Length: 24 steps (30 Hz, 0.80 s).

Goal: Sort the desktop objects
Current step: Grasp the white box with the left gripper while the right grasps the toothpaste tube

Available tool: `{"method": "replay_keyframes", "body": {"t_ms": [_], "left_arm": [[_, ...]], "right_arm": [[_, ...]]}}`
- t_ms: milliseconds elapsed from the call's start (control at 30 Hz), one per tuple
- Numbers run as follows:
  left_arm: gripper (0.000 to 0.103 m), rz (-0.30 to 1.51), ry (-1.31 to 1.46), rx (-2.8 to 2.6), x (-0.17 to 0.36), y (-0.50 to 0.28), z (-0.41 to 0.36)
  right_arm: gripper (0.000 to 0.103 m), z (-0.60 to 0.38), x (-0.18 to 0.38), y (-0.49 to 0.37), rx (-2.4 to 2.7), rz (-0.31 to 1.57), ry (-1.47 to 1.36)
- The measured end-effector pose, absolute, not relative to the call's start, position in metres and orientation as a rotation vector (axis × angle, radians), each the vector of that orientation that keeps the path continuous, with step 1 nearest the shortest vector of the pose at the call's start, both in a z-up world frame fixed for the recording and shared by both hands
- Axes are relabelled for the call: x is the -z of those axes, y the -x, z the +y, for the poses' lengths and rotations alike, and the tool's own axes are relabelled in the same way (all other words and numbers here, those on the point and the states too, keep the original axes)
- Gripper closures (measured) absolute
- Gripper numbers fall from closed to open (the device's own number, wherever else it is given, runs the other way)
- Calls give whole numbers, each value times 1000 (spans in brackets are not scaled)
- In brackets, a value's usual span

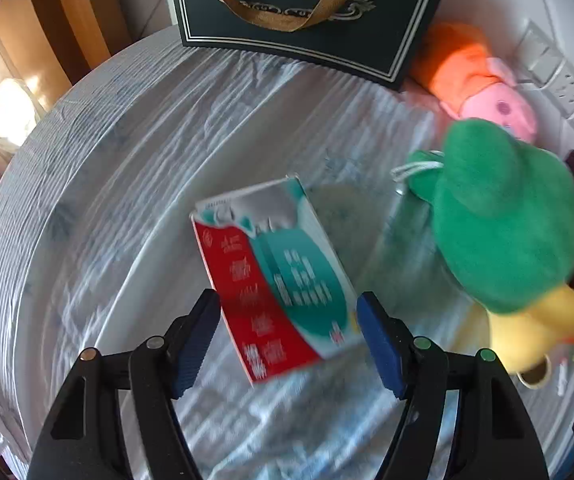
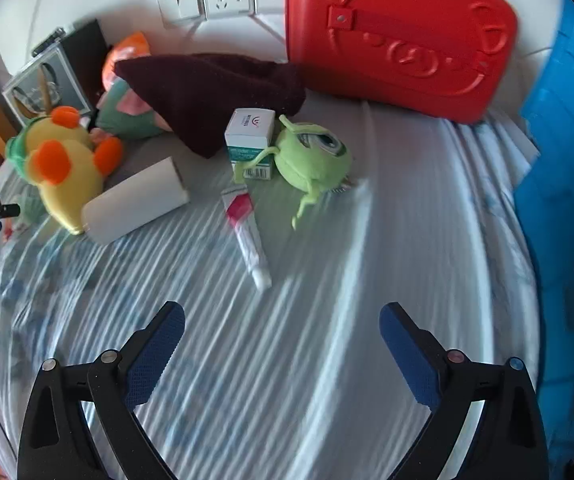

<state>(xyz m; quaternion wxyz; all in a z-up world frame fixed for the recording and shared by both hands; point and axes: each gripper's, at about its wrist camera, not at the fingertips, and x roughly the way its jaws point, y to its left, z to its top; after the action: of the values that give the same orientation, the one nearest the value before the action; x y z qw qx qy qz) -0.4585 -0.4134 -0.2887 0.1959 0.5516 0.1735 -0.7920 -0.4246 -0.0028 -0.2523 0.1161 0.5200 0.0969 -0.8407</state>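
**Both tongs held open and pitched steeply down over the cluttered worktop**

The left tongs point(image 1: 289, 332) are seen pointed sharply downward, their blue-padded jaws standing moderately apart. A red, teal and white carton point(image 1: 275, 280) lies between and just beyond the fingertips; whether the pads point(image 1: 197, 344) touch it cannot be told through the blur, and no grip is shown. The carton rests on the pale, wrinkled cloth of the worktop point(image 1: 107, 184), toward its near middle. To the right of the carton a green and yellow plush duck point(image 1: 507, 216) is found, and behind it, toward the far edge, an orange and pink plush toy point(image 1: 483, 80). A dark gift bag point(image 1: 307, 20) with a brown ribbon handle stands at the far edge.

The right tongs point(image 2: 283, 344) are likewise tilted steeply down, jaws wide apart and nothing between them; only striped cloth is seen beneath. Just beyond them a white and pink tube point(image 2: 247, 232) lies on the cloth. Further on, a green one-eyed plush point(image 2: 315, 156) leans against a small white and teal box point(image 2: 251, 136). A white cylinder point(image 2: 135, 200) lies on its side to the left, touching the duck. A dark maroon cloth point(image 2: 215, 92) and a red case point(image 2: 399, 36) are set near the far edge.
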Motion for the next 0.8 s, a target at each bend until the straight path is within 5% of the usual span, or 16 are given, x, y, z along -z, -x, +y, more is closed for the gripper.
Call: {"method": "replay_keyframes", "body": {"t_ms": [467, 667, 800], "left_arm": [[32, 608, -1547, 2235, 279, 492, -434], [30, 490, -1609, 2164, 290, 502, -429], [20, 366, -1647, 2159, 302, 506, -420]], "right_arm": [[4, -43, 285, 470, 2353, 406, -1553], [4, -44, 284, 470, 2345, 404, -1550], [4, -44, 284, 471, 2345, 401, -1545]]}}
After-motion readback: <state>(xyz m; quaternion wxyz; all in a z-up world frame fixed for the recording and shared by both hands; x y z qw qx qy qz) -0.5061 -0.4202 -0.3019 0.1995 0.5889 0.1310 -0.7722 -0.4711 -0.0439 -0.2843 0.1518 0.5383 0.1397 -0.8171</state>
